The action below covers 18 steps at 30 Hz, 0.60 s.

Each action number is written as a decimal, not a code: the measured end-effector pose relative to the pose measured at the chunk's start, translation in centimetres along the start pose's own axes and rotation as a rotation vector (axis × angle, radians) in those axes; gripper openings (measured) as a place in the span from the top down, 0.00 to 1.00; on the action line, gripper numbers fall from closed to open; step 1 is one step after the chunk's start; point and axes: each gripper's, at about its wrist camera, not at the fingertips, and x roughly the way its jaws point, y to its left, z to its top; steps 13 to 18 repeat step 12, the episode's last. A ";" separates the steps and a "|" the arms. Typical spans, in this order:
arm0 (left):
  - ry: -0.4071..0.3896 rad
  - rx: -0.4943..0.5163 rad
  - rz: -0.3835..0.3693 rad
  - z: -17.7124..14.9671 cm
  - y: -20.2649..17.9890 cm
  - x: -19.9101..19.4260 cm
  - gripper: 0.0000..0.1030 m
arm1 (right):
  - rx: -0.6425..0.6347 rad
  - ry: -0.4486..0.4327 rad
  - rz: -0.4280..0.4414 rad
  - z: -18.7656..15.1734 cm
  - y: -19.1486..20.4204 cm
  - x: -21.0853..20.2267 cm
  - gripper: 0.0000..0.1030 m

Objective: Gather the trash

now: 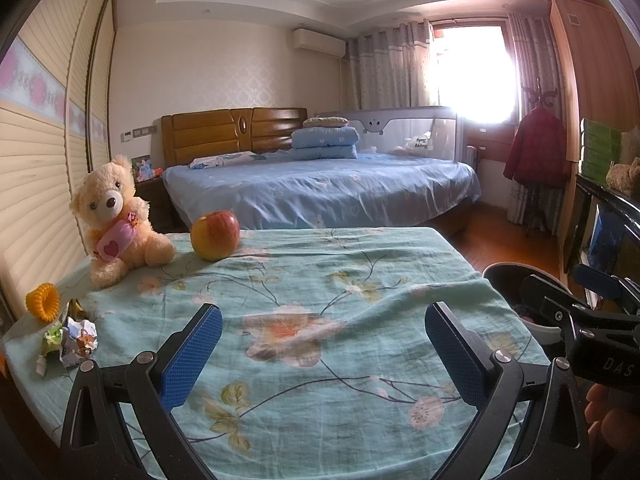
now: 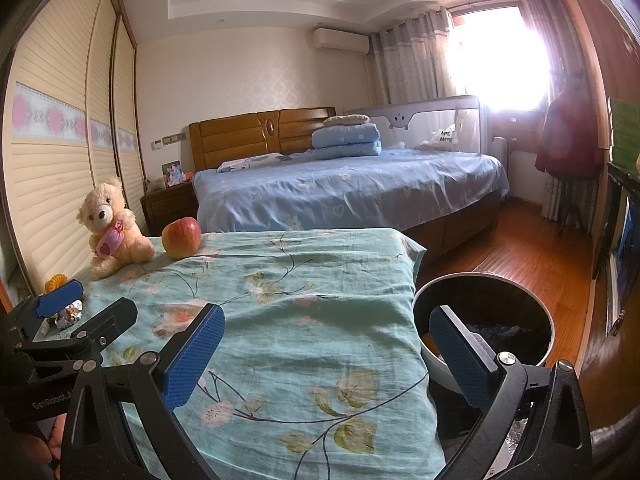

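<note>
Both grippers were held spread wide and empty over a table covered by a flowered cloth [image 1: 320,280]: the left gripper [image 1: 323,350] above the middle of the cloth, the right gripper [image 2: 327,356] at the table's right edge, with its right finger over the bin [image 2: 548,320] that stood on the floor just beside the table. The trash, a small heap of crumpled wrappers [image 1: 74,338], lay at the near left corner of the cloth, beside an orange hair tie [image 1: 43,302] and well apart from the teddy bear [image 1: 116,216] and the apple [image 1: 215,235]. The wrappers were judged best taken by the left gripper, which was nearer. The fingers would need to be lowered astride the bulkiest crumpled piece and closed firmly, so that the hair tie was not caught and the cloth was not pinched. Loose scraps could be missed in one pinch.
</note>
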 end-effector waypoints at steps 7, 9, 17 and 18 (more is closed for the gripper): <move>0.012 -0.009 -0.004 0.0 0.4 0.5 0.01 | 0.005 0.021 -0.002 -0.2 0.1 0.7 0.00; 0.023 -0.017 -0.008 0.1 0.6 0.9 0.01 | 0.012 0.033 -0.004 -0.2 0.0 1.1 0.00; 0.047 -0.032 -0.008 0.1 1.0 1.5 0.01 | 0.022 0.058 -0.004 -0.3 -0.1 1.7 0.00; 0.047 -0.032 -0.008 0.1 1.0 1.5 0.01 | 0.022 0.058 -0.004 -0.3 -0.1 1.7 0.00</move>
